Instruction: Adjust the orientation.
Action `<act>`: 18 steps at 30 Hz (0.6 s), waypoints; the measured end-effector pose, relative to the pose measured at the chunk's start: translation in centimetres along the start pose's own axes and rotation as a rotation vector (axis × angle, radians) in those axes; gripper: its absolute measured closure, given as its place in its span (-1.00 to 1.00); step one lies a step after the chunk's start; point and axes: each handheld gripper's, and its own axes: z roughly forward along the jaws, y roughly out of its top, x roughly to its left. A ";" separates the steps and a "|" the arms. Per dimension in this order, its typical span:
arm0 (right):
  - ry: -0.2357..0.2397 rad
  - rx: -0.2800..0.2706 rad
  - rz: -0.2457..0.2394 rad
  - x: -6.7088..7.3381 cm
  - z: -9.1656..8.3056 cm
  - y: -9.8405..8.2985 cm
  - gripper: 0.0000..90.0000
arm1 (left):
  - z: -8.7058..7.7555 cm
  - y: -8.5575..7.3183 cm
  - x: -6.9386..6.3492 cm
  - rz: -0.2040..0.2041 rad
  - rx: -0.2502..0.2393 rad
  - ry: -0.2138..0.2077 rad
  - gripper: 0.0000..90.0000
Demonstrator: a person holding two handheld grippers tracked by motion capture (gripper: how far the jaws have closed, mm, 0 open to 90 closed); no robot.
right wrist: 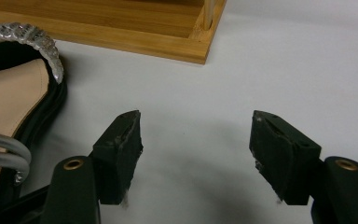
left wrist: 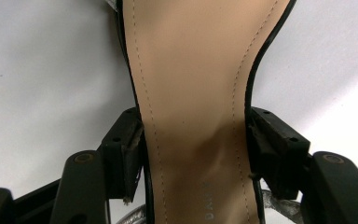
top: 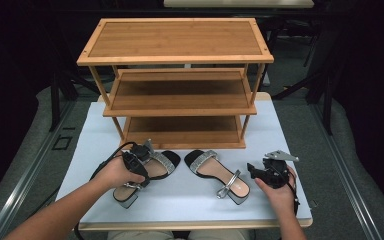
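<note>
Two black sandals with tan insoles and silver straps lie on the white table (top: 95,135). My left gripper (top: 145,172) comes down over the left sandal (top: 166,161). In the left gripper view the jaws straddle the narrow waist of the left sandal (left wrist: 191,70), and the left gripper (left wrist: 193,135) has both pads against the black edges of the sole. The right sandal (top: 215,172) lies toe-up to the left of my right gripper (top: 254,170). Over bare table my right gripper (right wrist: 196,140) stands open and empty, with the right sandal (right wrist: 9,98) off to its left.
A three-tier bamboo shoe rack (top: 180,95) stands at the back of the table, all its shelves bare; its bottom corner (right wrist: 186,46) shows ahead of the right gripper. Dark floor and metal frames surround the table.
</note>
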 end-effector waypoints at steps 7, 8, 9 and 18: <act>0.006 0.003 0.004 -0.1 0.0 0.0 -0.26 | -0.1 0.0 0.1 -0.023 0.005 -0.005 -0.08; 0.007 0.004 0.003 -0.1 0.0 0.0 -0.26 | -0.1 0.0 0.1 -0.025 0.001 -0.004 -0.08; 0.007 0.004 0.003 -0.1 0.1 0.0 -0.26 | -0.1 0.0 0.0 -0.027 -0.001 -0.001 -0.07; 0.008 0.005 0.002 0.0 0.1 0.0 -0.26 | -1.5 -0.5 0.1 -0.039 -0.001 -0.017 -0.05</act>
